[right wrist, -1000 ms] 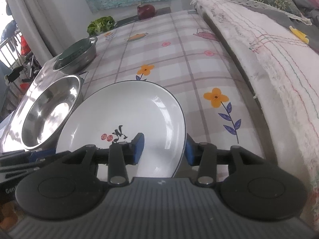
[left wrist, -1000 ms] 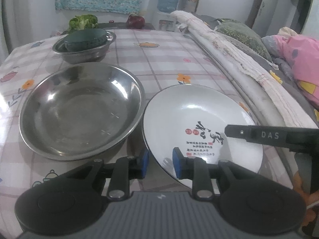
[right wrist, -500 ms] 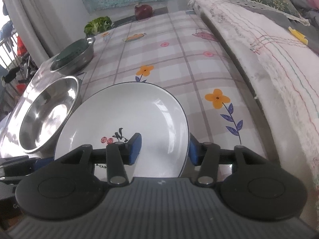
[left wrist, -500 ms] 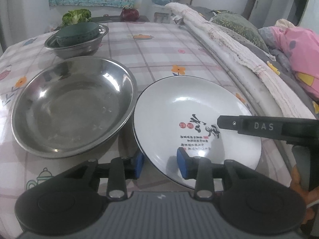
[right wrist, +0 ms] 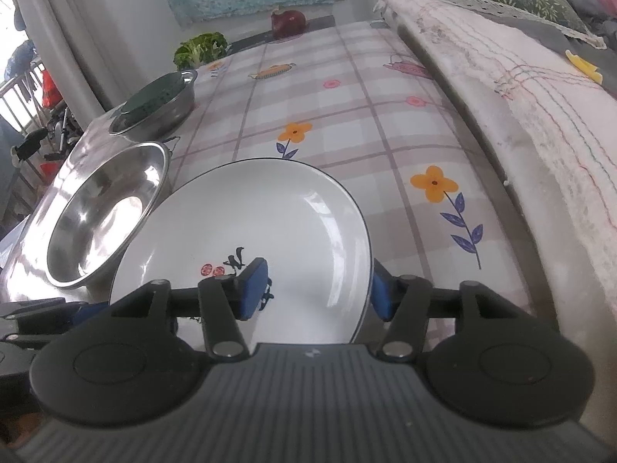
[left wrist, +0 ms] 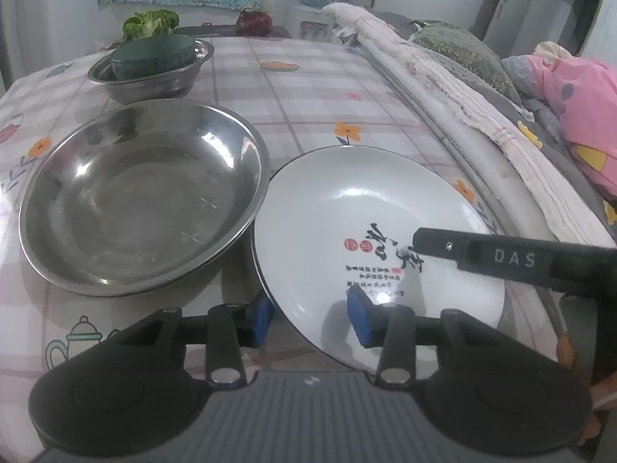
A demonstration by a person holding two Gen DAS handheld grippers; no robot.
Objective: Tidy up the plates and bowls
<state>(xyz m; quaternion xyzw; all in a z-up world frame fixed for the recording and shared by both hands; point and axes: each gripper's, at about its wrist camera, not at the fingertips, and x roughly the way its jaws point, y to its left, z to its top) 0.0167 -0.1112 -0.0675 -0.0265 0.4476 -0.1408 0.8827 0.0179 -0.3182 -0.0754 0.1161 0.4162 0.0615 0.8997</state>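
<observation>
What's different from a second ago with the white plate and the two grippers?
Both grippers have pushed in along the white plate: the left gripper now straddles its near-left rim and the right gripper its right rim, one blue pad over the plate face, one outside. Neither has visibly clamped yet. The large steel bowl and the small steel bowl with its green dish stayed put.

Both the left gripper [left wrist: 310,318] and the right gripper [right wrist: 314,289] have black linkage arms with silver pivot screws, blue pads [right wrist: 253,288], round black discs at 8 and 4 o'clock, and ribbed grey bodies. At 3 o'clock in the left view, one black finger [left wrist: 501,256] reads "DAS" in white.
</observation>
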